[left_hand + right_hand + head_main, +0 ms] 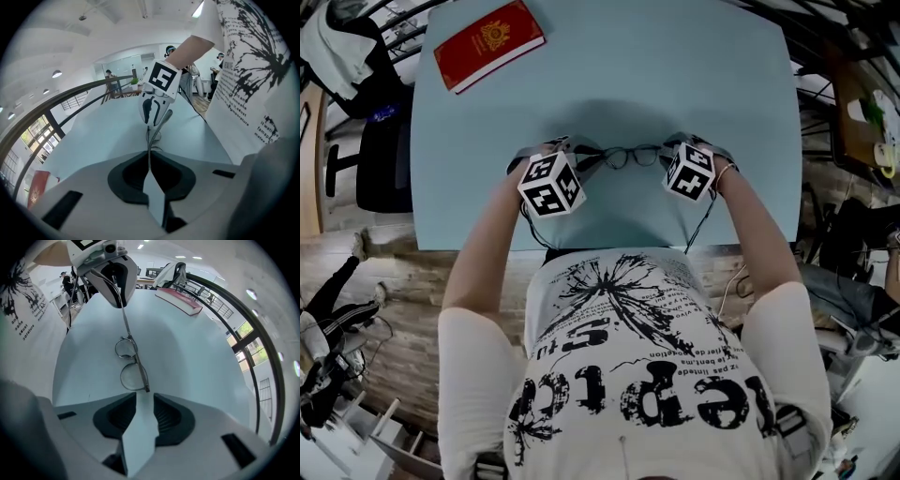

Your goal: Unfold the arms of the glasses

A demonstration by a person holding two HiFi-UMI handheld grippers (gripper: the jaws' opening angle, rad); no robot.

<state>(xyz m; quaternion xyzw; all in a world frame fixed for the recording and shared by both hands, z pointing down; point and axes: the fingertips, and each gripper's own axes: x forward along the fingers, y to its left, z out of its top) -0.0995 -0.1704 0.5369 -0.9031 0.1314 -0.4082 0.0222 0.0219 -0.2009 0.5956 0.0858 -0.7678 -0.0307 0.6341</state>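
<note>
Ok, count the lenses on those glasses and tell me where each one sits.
2. Both sit in the glasses on the table: one lens toward the left gripper, the other just before the open fingers of the right gripper. Neither is hidden.

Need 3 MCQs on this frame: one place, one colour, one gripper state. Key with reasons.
1. Where does the red book lie?
A. far left corner of the table
B. near edge, by the person
C. on the floor

2. Table top colour?
A. white
B. light blue
C. brown

3. The right gripper is:
A. open, the end of the glasses just ahead of it
B. shut on the frame
C. out of view

Key: 1 A, the head view shows it at the far left corner. 2 B, the top is pale blue. 3 A, its jaws stand apart with nothing pressed; the left gripper clamps an arm.
</note>
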